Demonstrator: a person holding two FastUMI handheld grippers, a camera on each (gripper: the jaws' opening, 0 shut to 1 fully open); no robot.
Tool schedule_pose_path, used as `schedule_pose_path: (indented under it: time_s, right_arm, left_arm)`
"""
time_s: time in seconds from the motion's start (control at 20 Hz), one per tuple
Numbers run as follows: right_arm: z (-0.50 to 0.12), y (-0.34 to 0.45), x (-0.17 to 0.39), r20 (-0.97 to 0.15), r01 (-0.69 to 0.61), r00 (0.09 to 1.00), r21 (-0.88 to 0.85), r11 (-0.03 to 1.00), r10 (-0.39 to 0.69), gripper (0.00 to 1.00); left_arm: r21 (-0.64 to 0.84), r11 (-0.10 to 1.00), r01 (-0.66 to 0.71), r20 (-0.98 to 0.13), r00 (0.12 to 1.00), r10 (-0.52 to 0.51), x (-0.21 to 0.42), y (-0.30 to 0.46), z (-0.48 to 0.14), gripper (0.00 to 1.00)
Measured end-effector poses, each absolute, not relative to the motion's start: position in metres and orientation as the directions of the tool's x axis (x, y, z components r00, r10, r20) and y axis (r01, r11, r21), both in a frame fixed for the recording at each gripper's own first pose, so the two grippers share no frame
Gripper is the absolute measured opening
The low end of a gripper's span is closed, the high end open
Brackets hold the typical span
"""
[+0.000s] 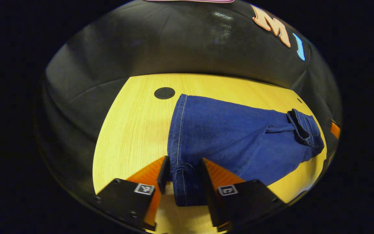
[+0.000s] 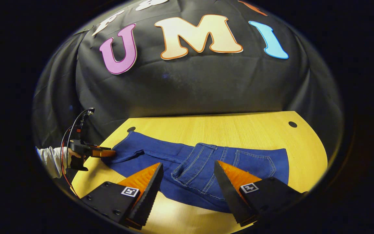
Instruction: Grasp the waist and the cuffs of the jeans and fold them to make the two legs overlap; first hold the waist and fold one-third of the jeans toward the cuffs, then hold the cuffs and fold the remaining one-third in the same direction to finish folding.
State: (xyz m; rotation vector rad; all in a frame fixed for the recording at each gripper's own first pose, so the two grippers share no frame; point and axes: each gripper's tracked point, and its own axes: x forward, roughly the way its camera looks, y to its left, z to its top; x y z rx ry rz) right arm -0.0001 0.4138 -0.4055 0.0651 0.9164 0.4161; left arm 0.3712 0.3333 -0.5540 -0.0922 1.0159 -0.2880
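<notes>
- The jeans (image 2: 203, 169) lie flat on the yellow table (image 2: 239, 130). In the right gripper view the waist end sits near the middle, and the legs run off toward 9 o'clock.
- They look soft and floppy, and fairly heavy for cloth. I think they will sag and bend if lifted by one spot only.
- Good places to hold are the thick waistband and the stitched cuffs (image 1: 185, 182), where the cloth is thickest.
- The left gripper (image 1: 184, 175) has a cuff between its two fingers. They are close on both sides of it, so it seems to be pinching the cuff.
- The right gripper (image 2: 188, 177) is wide open above the waist at 6 o'clock, holding nothing.
- Hard to tell: whether the two legs already lie one on top of the other.
- The near edge of the waist is hidden behind the right gripper's fingers.
</notes>
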Motion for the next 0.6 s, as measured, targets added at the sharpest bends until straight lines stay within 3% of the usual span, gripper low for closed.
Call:
schedule_pose_path:
  time_s: [0.1, 0.25, 0.6]
  right_arm:
    - [-0.4, 0.407, 0.003, -0.75, -0.33, 0.548, 0.214, 0.919, 0.372, 0.97]
    - [-0.388, 0.392, 0.01, -0.734, -0.328, 0.57, 0.207, 0.922, 0.368, 0.97]
    - [-0.351, 0.338, 0.016, -0.692, -0.344, 0.614, 0.197, 0.918, 0.379, 0.97]
  left_arm:
    - [-0.202, 0.96, 0.192, -0.832, 0.485, -0.271, 0.37, 0.332, -0.551, 0.18]
    - [-0.174, 0.968, 0.178, -0.855, 0.46, -0.239, 0.368, 0.327, -0.55, 0.01]
    - [-0.294, 0.942, 0.159, -0.76, 0.559, -0.331, 0.364, 0.266, -0.458, 0.0]
